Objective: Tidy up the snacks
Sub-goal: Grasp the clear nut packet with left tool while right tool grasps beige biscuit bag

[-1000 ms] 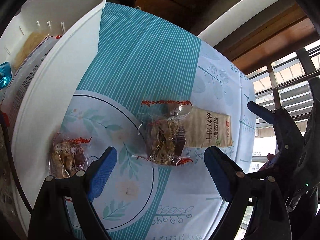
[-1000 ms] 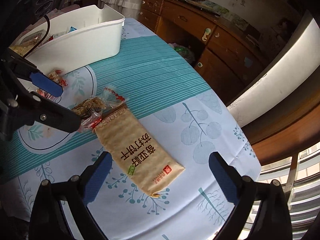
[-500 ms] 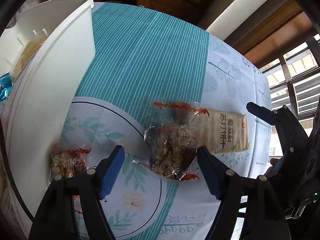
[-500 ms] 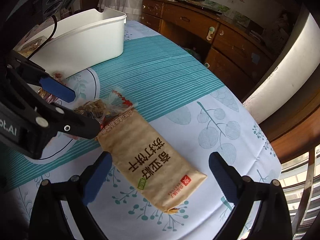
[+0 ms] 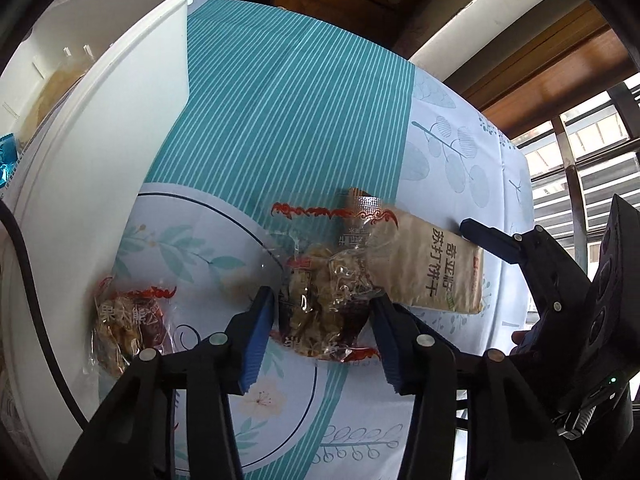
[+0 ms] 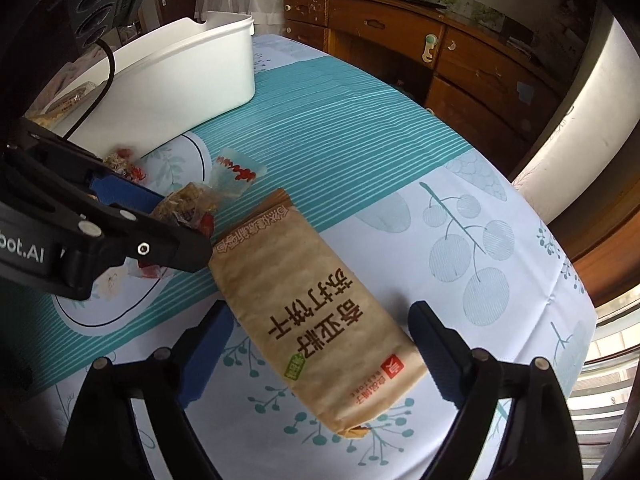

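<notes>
Snacks lie scattered on the patterned tablecloth (image 6: 360, 152), waiting to go into the white bin (image 6: 188, 76). Left gripper (image 5: 324, 312) points steeply down with its jaws closing around the clear packet of dried snack (image 5: 324, 292); the blue pads (image 5: 256, 332) sit at the crinkled film on either side, appear just to touch it, and no firm squeeze shows yet. Right gripper (image 6: 316, 348) straddles the near end of the tan cracker pack (image 6: 316, 316), jaws wide and starting to close, pads clear of the paper on both sides. Judgement: each hand is taking one item so both can be carried to the bin together. The clear packet's sealed top edge lies over the far end of the cracker pack, so lifting one may drag the other; the film is slippery and loosely filled, so a pinch across its bulk seems sensible. A second clear packet (image 5: 128, 320) lies against the bin's outer wall, left of the left gripper, not yet handled. Bin already holds some packets, contents only partly visible. A black cable (image 6: 106, 76) hangs across the bin's side. Wooden dresser (image 6: 440, 52) stands beyond the table, well apart.
</notes>
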Demonstrator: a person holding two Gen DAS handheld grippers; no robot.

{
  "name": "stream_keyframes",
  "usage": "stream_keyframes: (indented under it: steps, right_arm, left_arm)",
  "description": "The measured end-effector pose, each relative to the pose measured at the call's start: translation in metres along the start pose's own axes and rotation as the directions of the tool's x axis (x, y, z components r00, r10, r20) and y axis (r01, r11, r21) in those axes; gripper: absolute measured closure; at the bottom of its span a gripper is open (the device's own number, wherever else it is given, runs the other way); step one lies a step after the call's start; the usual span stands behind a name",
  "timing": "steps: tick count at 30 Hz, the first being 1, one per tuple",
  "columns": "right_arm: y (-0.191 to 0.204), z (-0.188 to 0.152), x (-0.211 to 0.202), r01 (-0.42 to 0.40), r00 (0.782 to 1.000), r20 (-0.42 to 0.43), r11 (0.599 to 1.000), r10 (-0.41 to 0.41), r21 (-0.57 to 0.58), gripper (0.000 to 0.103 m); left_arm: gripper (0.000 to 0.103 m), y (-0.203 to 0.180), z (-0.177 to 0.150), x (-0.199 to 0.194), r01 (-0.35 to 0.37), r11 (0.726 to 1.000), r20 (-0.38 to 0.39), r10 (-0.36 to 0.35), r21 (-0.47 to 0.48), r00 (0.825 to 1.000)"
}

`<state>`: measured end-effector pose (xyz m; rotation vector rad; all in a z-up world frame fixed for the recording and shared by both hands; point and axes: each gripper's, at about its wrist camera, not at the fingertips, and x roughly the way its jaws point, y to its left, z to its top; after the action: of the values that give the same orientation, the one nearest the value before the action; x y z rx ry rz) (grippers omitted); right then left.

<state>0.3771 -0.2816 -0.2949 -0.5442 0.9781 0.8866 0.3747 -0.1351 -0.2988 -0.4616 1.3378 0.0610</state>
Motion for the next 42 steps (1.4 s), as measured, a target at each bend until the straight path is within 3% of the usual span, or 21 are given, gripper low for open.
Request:
stream_keyframes:
  steps: [5,12,23,29,42]
  right_arm:
    - [0.003,-0.001,-0.002,0.012,1.0,0.003,0.998,-0.012,0.056,0.023]
    - [0.005,-0.006,-0.007,0.066,0.998,0.009,0.968,-0.07,0.243,0.034]
    - [0.015,-0.022,-0.019,0.077,0.997,-0.059,0.899,-0.057,0.431,0.035]
    - [0.027,-0.035,-0.033,0.075,0.995,-0.09,0.854,-0.034,0.514,0.037]
    - [0.063,-0.041,-0.083,0.035,0.999,-0.018,0.779,-0.03,0.626,0.037]
  left_arm:
    - [0.057,0.003,-0.007,-0.002,-0.005,1.0,-0.013,0.005,0.003,1.0]
    - [0.057,0.007,-0.017,-0.016,0.0,1.0,-0.016,0.0,0.002,1.0]
    - [0.057,0.009,-0.04,-0.059,0.033,0.999,-0.021,-0.032,0.038,0.999]
    - [0.057,-0.003,-0.066,-0.082,0.063,0.992,-0.053,-0.058,0.109,0.997]
    - [0.057,0.004,-0.118,-0.146,0.088,0.964,-0.061,-0.075,0.25,0.995]
